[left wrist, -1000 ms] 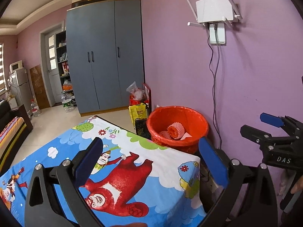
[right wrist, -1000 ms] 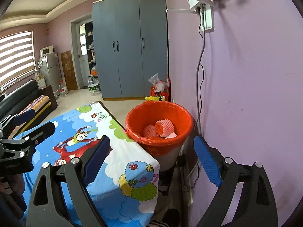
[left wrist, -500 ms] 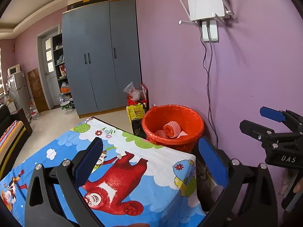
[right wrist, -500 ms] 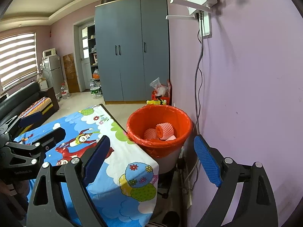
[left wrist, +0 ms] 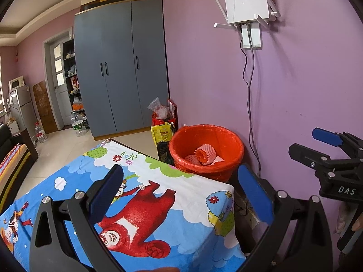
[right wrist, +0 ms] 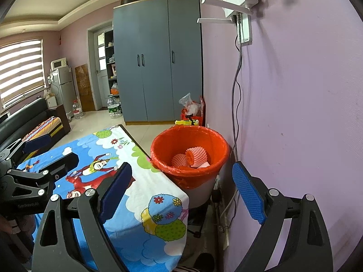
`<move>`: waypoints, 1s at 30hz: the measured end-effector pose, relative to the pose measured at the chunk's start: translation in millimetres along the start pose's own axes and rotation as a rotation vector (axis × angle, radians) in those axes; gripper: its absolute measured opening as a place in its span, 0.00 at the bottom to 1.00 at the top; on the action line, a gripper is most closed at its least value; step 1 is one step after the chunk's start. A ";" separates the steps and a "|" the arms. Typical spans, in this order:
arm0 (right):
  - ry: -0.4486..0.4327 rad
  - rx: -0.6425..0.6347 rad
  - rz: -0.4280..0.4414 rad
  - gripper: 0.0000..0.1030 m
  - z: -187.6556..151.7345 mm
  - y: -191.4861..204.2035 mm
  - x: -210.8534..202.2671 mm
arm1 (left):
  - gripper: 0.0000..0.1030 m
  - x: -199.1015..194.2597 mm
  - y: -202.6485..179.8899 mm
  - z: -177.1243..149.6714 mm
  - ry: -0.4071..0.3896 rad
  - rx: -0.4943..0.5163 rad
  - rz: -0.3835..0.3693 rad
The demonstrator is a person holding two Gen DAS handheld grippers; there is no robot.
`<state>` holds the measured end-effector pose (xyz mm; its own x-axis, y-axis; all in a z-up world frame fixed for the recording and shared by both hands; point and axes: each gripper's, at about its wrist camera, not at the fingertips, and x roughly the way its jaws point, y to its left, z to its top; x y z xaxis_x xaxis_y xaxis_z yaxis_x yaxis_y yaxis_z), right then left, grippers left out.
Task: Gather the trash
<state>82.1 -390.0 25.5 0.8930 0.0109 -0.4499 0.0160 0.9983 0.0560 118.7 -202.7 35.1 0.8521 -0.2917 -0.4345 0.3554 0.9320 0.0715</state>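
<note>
Trash [right wrist: 196, 158]: pink foam fruit nets plus a scrap of paper, lying in the bottom of the orange-lined bin [right wrist: 190, 170] at centre frame in the right wrist view, centre-right in the left. Right gripper [right wrist: 181, 185]: jaws spread wide, nothing between the blue pads; the bin shows in the gap beyond them, well apart. Left gripper [left wrist: 181, 192]: jaws likewise spread and empty, hanging over the cartoon-print cloth [left wrist: 145, 195] that covers the table and fills the lower left of its frame. Each gripper appears at the edge of the other's view (left one at far left, right one at far right), so the two are held side by side, both angled down toward the bin. No loose litter visible on the cloth; judging by that, collection looks finished or nearly so. Bin sits on the floor, wedged between table corner and purple wall [right wrist: 295, 113], likely for easy drops. Grey wardrobe [right wrist: 158, 59] upper centre; router [left wrist: 246, 8] upper right.
</note>
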 end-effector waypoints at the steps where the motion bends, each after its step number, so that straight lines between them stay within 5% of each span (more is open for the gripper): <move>1: 0.000 0.001 0.001 0.82 0.0 -0.3 -0.2 | 0.95 0.1 0.2 -0.4 0.000 -0.001 0.002; 30: 0.002 0.016 -0.011 0.82 -1.2 -6.1 -0.3 | 0.95 5.9 -5.8 -3.4 0.033 0.000 -0.005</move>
<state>81.2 -396.0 24.2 0.8916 -0.0002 -0.4528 0.0332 0.9973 0.0649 120.3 -209.1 29.1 0.8375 -0.2889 -0.4638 0.3596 0.9305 0.0698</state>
